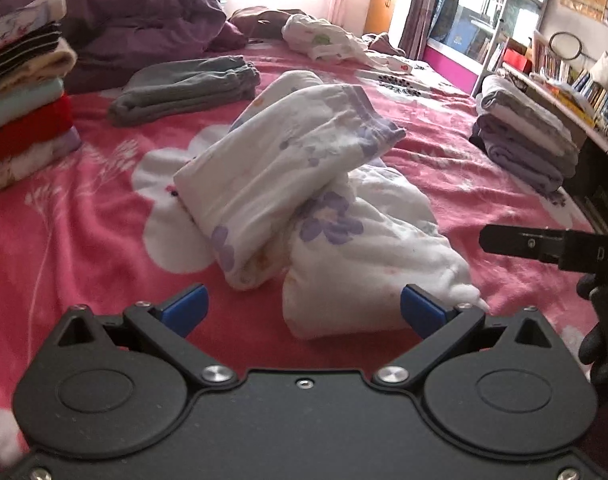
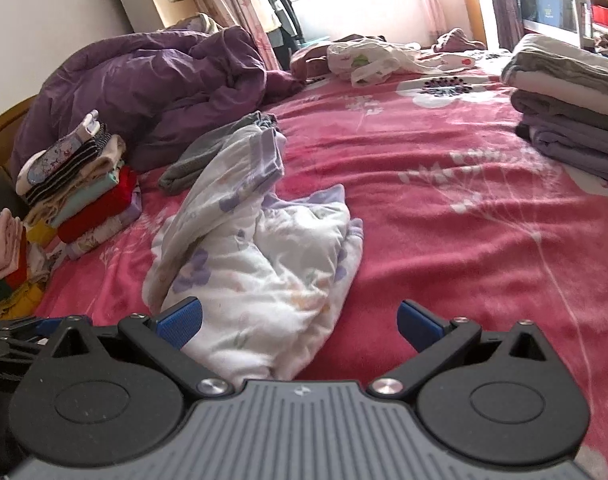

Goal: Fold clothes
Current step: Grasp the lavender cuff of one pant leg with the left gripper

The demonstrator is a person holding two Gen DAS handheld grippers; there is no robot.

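A white garment with purple flowers (image 1: 304,200) lies crumpled on the pink bedspread, one part rolled across the other. It also shows in the right wrist view (image 2: 256,256). My left gripper (image 1: 304,312) is open and empty, its blue pads just short of the garment's near edge. My right gripper (image 2: 300,324) is open and empty, with the garment's near end lying between its left pad and the middle. Part of the right gripper (image 1: 543,246) shows at the right edge of the left wrist view.
A stack of folded clothes (image 1: 24,92) stands at the left, also in the right wrist view (image 2: 80,184). Folded grey trousers (image 1: 184,88) lie behind the garment. A grey-purple folded pile (image 2: 571,112) sits at the right. A purple duvet (image 2: 144,92) and loose clothes (image 2: 367,60) lie at the back.
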